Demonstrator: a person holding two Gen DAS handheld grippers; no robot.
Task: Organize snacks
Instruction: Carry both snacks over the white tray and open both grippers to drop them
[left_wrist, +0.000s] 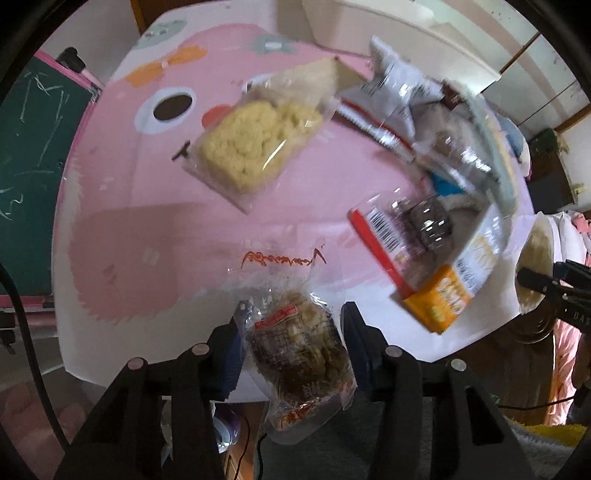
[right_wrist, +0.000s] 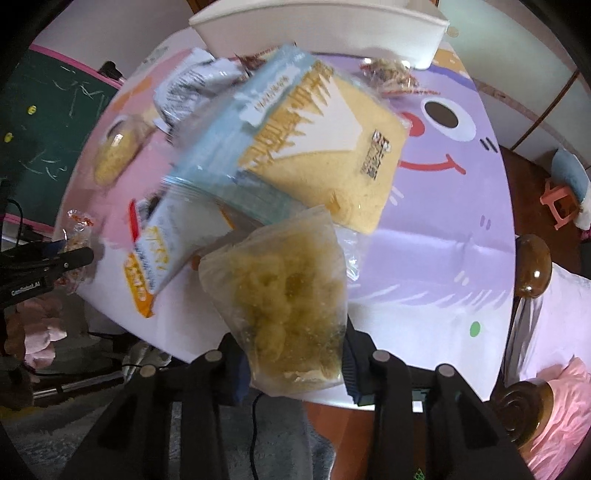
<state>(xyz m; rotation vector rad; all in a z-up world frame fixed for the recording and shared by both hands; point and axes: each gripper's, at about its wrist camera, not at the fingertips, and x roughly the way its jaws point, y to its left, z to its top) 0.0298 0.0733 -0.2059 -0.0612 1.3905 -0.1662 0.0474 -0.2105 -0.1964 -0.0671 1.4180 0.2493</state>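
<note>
My left gripper (left_wrist: 295, 332) is shut on a small clear packet of brown snack (left_wrist: 299, 354), held over the near edge of the table. My right gripper (right_wrist: 293, 365) is shut on a clear bag of pale yellow snack (right_wrist: 291, 295), also at the near edge. A packet of yellow crumbly cake (left_wrist: 255, 140) lies on the pink mat (left_wrist: 147, 221). To its right lies a pile of snack packets (left_wrist: 424, 221). A big blue-and-yellow bag (right_wrist: 314, 147) tops that pile in the right wrist view, with an orange-and-white packet (right_wrist: 159, 251) at its left.
A white bin (right_wrist: 317, 33) stands at the table's far edge, with a small packet (right_wrist: 388, 74) lying in front of it. A green chalkboard (left_wrist: 33, 166) is off the left side. Wooden chair posts (right_wrist: 532, 266) rise by the right edge. The purple mat (right_wrist: 443, 240) is bare.
</note>
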